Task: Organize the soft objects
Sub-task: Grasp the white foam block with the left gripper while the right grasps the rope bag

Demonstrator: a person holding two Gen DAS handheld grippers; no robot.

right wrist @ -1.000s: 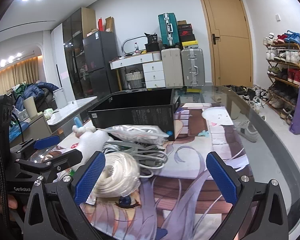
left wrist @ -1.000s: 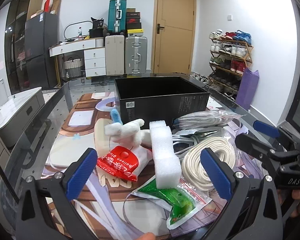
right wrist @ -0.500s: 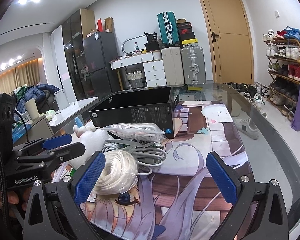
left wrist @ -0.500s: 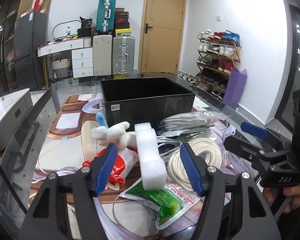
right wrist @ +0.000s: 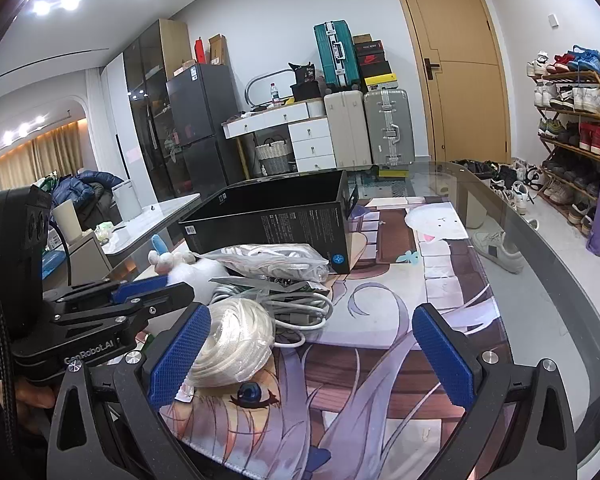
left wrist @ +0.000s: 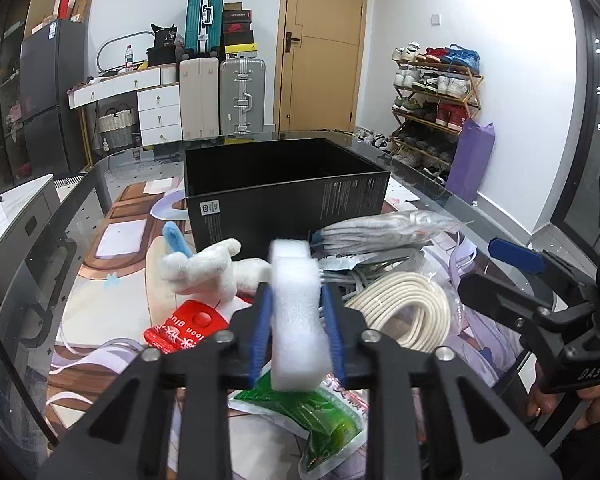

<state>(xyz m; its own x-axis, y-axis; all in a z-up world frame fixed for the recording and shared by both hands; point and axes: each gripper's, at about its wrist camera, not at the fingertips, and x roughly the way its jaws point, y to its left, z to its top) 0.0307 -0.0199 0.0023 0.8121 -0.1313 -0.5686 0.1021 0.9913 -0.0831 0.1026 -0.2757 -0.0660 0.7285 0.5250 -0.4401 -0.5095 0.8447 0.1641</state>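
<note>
Two blue pads pinch the white foam block (left wrist: 296,312) between them, so the left gripper (left wrist: 296,328) has its piece! Ahead of the jaws waits the open black box (left wrist: 284,188). Best lift straight up, gently: foam squashes and slips. Right gripper (right wrist: 312,356) idles wide open, nothing inside, rope coil (right wrist: 232,344) by its left pad.

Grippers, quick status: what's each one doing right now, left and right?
Left gripper: shut on the white foam block, blue pads pressing both its sides.
Right gripper: open, nothing between its fingers; the coiled white rope lies beside its left finger.
</note>
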